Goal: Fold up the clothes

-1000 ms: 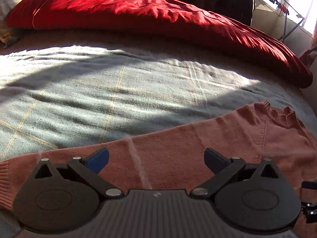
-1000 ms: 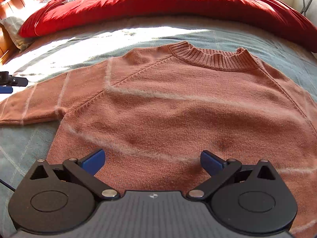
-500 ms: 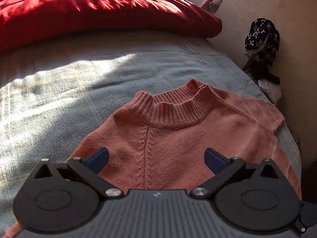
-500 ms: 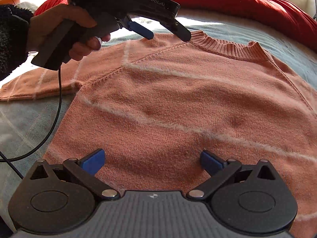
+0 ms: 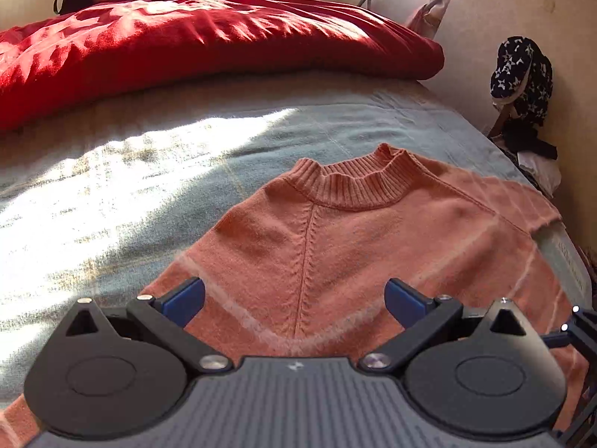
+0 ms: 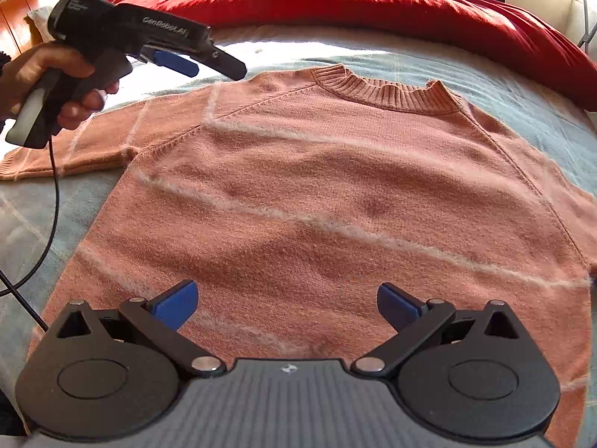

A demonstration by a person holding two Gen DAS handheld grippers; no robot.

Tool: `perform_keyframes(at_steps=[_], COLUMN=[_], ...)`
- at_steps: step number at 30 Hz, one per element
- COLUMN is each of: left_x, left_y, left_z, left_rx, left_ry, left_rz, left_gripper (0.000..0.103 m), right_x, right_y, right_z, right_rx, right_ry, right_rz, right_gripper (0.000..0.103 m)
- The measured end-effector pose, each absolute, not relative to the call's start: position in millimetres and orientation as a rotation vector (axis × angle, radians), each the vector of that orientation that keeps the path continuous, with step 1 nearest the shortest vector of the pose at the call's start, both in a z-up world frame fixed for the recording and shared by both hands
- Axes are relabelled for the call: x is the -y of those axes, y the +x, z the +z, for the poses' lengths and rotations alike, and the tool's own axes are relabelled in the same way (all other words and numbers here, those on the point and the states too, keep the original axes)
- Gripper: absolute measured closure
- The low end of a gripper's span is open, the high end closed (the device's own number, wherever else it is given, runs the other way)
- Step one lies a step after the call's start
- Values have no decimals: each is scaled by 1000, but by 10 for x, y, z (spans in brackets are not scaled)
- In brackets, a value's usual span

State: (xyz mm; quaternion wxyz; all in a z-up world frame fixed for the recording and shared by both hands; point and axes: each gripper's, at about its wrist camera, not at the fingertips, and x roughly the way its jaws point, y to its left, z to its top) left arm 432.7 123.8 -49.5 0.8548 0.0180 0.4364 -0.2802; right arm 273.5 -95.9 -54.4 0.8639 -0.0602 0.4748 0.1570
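A salmon-pink knitted sweater (image 6: 328, 201) is seen spread flat, front up, on the grey-blue bed cover (image 5: 130, 171), its ribbed collar (image 6: 388, 93) toward 12 o'clock in the right wrist view and one sleeve (image 6: 71, 149) stretched out toward 9 o'clock; no fold is visible in it. A red duvet (image 6: 373, 3) is bunched along the far side of the bed. Within the last second the left tongs (image 6: 209, 63), gripped in a hand (image 6: 56, 86), have been swung from over the outstretched sleeve to a place above the shoulder at about 10 o'clock, so that the collar is now framed ahead in the left wrist view. The left tongs (image 5: 294, 298) are held wide apart with nothing between them, and the right tongs (image 6: 287, 298), held near the hem at 6 o'clock, are likewise spread wide and empty; their view has barely shifted. The change is judged to be a lining-up on the shoulder region for a grip, though no cloth is yet pinched by either.
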Motion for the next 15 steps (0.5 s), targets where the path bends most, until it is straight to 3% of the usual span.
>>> perform_keyframes(at_steps=[15], left_x=[-592], left_y=[3251], left_z=[-637], left_rx=[-892], left_ry=[161], left_rz=[-567], left_gripper=[1], right_x=[1493], right_y=[2485], right_z=[-932], right_rx=[-979], right_ry=[-170], right_rz=[299], right_gripper=[0])
